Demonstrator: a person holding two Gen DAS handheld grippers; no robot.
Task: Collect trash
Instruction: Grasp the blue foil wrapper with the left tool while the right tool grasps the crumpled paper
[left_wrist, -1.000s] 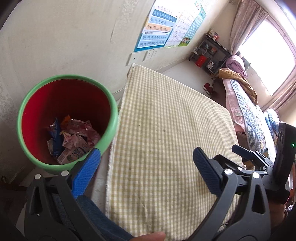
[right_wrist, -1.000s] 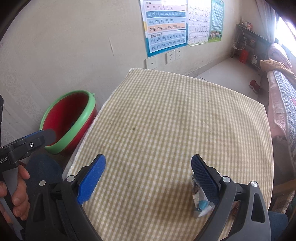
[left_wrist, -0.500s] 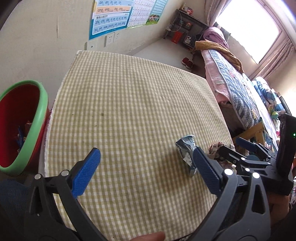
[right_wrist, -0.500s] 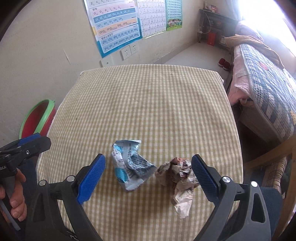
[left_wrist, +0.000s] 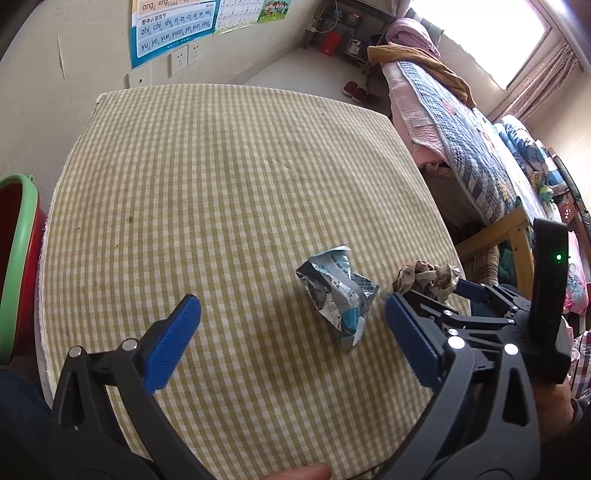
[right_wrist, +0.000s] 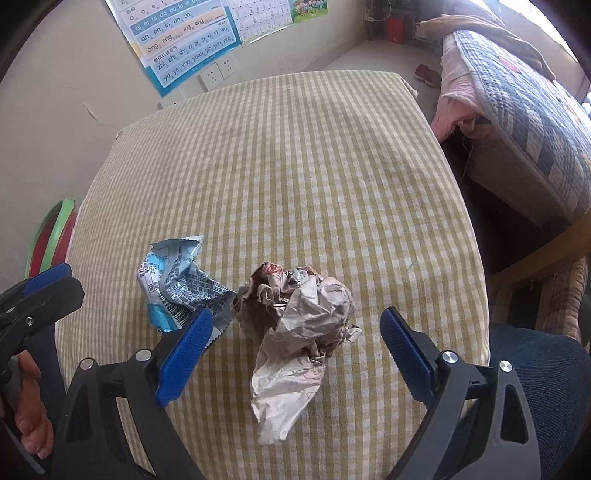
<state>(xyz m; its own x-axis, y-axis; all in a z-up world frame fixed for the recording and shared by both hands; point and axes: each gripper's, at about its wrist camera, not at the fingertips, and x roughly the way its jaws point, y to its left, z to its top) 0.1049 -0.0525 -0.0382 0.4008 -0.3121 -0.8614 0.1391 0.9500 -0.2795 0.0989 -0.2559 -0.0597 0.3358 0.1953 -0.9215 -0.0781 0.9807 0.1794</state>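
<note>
A crumpled blue and silver wrapper (left_wrist: 338, 291) (right_wrist: 177, 286) and a crumpled brownish paper wad (right_wrist: 295, 317) (left_wrist: 426, 278) lie side by side near the front of the yellow checked tablecloth (left_wrist: 221, 184) (right_wrist: 314, 166). My left gripper (left_wrist: 291, 325) is open and empty, just short of the wrapper. My right gripper (right_wrist: 295, 341) is open and empty, its jaws either side of the paper wad. The red bin with a green rim (left_wrist: 14, 258) (right_wrist: 51, 236) stands off the table's left edge.
A wall with posters (left_wrist: 170, 22) and sockets runs behind the table. A bed with a quilt (left_wrist: 461, 129) (right_wrist: 517, 92) stands to the right, with a wooden frame (left_wrist: 509, 229) near the table's right edge. The person's knee (right_wrist: 535, 369) is at the lower right.
Both grippers have swung right, away from the bin. The wrapper and paper wad have come into view and now sit close in front of the open jaws.
</note>
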